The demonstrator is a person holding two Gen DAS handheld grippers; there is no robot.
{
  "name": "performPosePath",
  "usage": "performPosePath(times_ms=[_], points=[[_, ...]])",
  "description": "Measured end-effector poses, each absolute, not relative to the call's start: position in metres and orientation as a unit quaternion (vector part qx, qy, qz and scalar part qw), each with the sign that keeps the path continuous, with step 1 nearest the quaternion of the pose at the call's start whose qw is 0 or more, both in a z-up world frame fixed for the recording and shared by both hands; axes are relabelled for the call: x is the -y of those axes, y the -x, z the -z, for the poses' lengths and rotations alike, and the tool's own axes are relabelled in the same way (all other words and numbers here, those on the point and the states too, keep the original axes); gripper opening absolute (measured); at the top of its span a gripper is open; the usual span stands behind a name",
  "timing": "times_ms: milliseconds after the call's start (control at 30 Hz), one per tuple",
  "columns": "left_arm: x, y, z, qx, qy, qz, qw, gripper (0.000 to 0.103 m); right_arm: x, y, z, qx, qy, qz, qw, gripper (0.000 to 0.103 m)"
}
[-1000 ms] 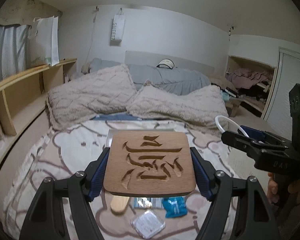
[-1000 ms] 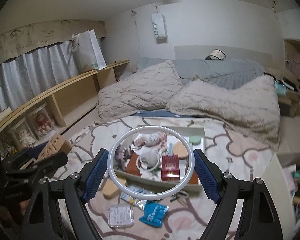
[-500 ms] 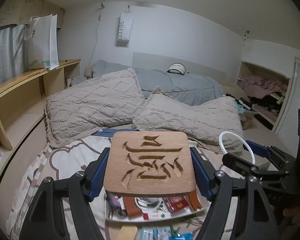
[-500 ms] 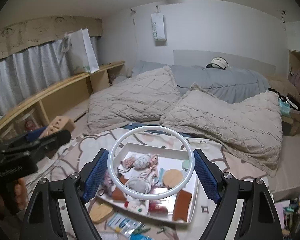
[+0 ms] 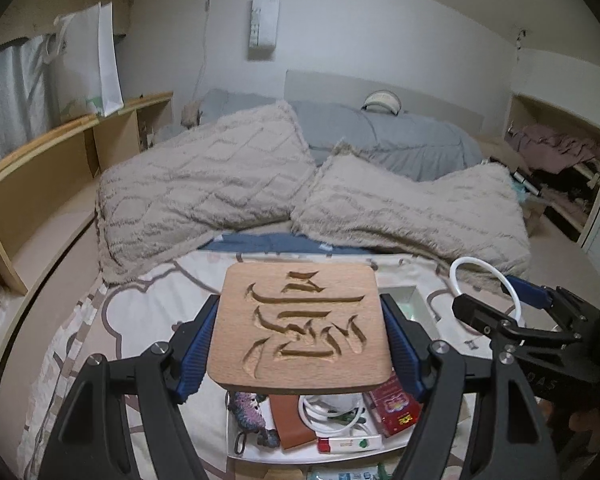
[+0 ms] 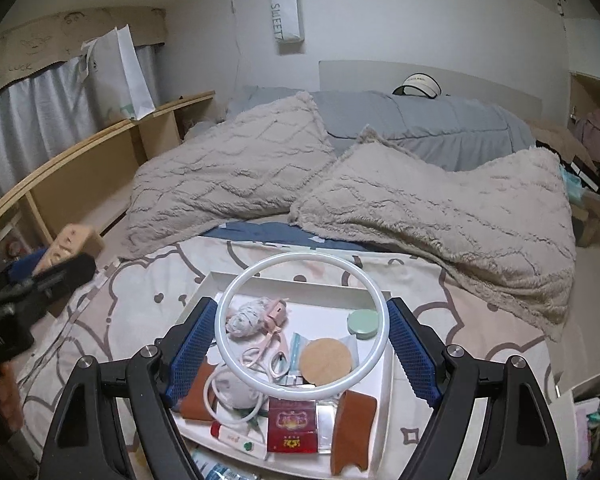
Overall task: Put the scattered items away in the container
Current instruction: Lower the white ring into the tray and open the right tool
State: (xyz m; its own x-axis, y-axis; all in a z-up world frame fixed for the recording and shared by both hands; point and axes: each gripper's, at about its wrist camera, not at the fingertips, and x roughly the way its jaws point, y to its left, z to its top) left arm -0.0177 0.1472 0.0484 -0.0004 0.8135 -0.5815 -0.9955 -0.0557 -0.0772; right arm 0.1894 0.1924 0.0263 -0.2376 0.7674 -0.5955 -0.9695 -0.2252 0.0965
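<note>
Now both loaded: left gripper (image 5: 300, 336) clamps plaque (image 5: 302, 320), right gripper (image 6: 302, 344) clamps ring (image 6: 302, 324), tray (image 6: 300, 280) beneath. Lower flat, release onto free patch.

I see dim, flat, cool indoor light from overhead, with soft shadows. Both fisheye views bow strongly toward black corners. The left gripper (image 6: 40, 280) looks motion-blurred in the right view.

Tray (image 5: 414, 300) mostly behind wooden board (image 5: 300, 328)
</note>
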Motion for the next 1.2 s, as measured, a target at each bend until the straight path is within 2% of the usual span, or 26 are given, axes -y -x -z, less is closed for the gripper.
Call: performPosePath(times_ms=[200,700,1200], points=[[-0.167,0.023,-0.026,-0.196,0.264,-0.685,0.650,0.076,-0.214,-0.179,-0.006,-0.238,0.239,-0.748,0.572,0.085],[-0.200,0.027,0.046,-0.235,0.299,-0.678,0.629,0.076,-0.263,-0.187,0.080,-0.331,0.275,-0.694,0.577,0.085],[-0.212,0.036,0.086,-0.248,0.350,-0.662,0.615,0.076,-0.287,-0.171,0.130,-0.346,0.346,-0.653,0.577,0.085]])
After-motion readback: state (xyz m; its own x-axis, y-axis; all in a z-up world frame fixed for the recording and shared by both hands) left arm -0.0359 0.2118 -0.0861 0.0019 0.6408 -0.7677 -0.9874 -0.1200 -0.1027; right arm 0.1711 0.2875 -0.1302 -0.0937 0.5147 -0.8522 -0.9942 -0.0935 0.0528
